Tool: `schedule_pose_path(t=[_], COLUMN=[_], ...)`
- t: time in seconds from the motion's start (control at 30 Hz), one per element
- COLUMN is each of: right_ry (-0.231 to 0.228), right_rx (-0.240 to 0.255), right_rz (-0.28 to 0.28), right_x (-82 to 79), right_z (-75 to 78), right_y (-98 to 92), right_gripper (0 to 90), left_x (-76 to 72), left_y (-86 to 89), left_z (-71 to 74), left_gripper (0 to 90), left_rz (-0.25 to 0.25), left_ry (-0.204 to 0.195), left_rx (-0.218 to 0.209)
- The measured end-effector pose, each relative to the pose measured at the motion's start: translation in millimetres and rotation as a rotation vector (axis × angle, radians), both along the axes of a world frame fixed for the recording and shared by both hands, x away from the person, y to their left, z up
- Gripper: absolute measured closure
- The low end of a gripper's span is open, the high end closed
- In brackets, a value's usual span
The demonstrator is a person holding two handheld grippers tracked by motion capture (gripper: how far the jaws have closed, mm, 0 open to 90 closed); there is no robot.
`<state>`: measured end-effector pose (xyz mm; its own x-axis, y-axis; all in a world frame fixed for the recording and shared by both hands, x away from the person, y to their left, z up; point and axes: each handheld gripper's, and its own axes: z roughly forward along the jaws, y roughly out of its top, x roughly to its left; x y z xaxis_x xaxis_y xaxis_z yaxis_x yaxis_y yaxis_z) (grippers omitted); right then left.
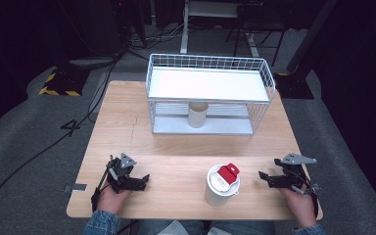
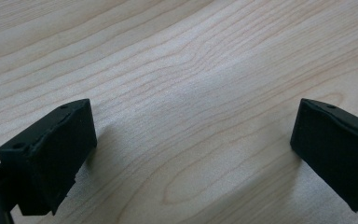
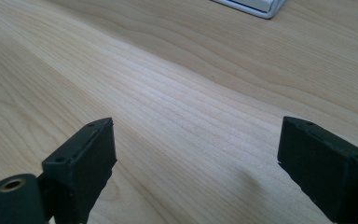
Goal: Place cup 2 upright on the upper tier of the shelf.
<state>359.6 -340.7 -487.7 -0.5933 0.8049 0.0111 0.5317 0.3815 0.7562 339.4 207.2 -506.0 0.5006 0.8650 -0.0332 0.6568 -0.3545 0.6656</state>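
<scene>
The left gripper (image 1: 144, 179) rested low on the table (image 1: 176, 142) near its front left corner, pointing inward. In the left gripper view its jaws stood wide apart, with bare wood grain between them and nothing held.

Right of it, near the front edge and about midway between the two hands, stood the cup (image 1: 221, 185): a white tumbler, upright, with a white lid and a red flap on top. It was apart from both grippers, somewhat nearer the right one.

Behind it, across the middle of the table, sat the rack (image 1: 269, 81), a white wire frame with a flat white shelf above and a lower tray. A second, paler beaker (image 1: 198, 114) stood upright on the lower level, under the shelf.

At the far right the right gripper (image 1: 263, 176) also lay low over the wood, aimed inward toward the cup. In the right gripper view its jaws were spread as well, empty, with a corner of the rack's base (image 3: 256, 7) just showing at the top edge.

This looked like the very start: both tongs parked, nothing grasped, the cup not yet touched. The likely next move was a reach for the cup, probably by the right gripper. That would call for jaws spread wider than the cup's body, a level approach to its wall below the lid, and a firm, even squeeze so that the tall cup did not tip.
</scene>
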Motion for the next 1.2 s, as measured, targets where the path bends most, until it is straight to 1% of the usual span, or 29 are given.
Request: schedule_pose_path(t=[0.3,0.37,0.47,0.53,0.57,0.63,0.73,0.8,0.9,1.0,1.1,1.2], right_ry=[-0.017,-0.024,-0.037,-0.048,-0.054,-0.072,-0.087,-0.086,-0.063,-0.062,-0.08,-0.079], right_rx=[0.037,0.054,0.075,0.081,0.086,0.087,0.088,0.088,0.087,0.113,0.127,0.143], right_rz=[0.035,0.048,0.07,0.083,0.091,0.113,0.152,0.185,0.247,0.297,0.332,0.368], right_x=[-15.5,-19.5,-25.7,-30.2,-32.8,-38.0,-46.0,-50.7,-56.1,-62.3,-69.2,-73.0], right_z=[14.8,19.1,26.2,31.7,34.7,41.0,49.6,53.9,55.7,57.9,62.3,63.2], right_y=[3.1,4.4,7.3,9.7,11.4,15.2,23.0,28.9,39.0,48.3,57.1,65.3], right_gripper=[11.6,11.6,11.6,11.6,11.6,11.6,11.6,11.6,11.6,11.6,11.6,11.4], left_x=[1.8,2.9,4.0,5.2,6.3,7.2,7.2,7.3,7.7,7.7,7.7,7.7], left_y=[0.7,1.6,1.7,0.5,0.2,0.2,0.3,0.3,0.4,0.5,0.5,0.4], left_z=[0.0,-0.2,-0.2,0.0,-0.1,-0.1,-0.1,-0.1,0.0,0.0,0.0,0.0], left_gripper=[0.3,0.3,0.4,0.4,0.4,0.4,0.5,0.5,0.6,0.6,0.6,0.6], left_rz=[-0.01,-0.03,-0.041,-0.044,-0.045,-0.044,-0.044,-0.044,-0.043,-0.043,-0.043,-0.043], left_ry=[-0.003,-0.003,-0.004,0.004,0.001,-0.002,-0.002,-0.002,-0.002,-0.002,-0.002,-0.002], left_rx=[0.003,0.001,0.002,-0.003,-0.003,0.002,0.002,0.002,0.002,0.002,0.002,0.002])
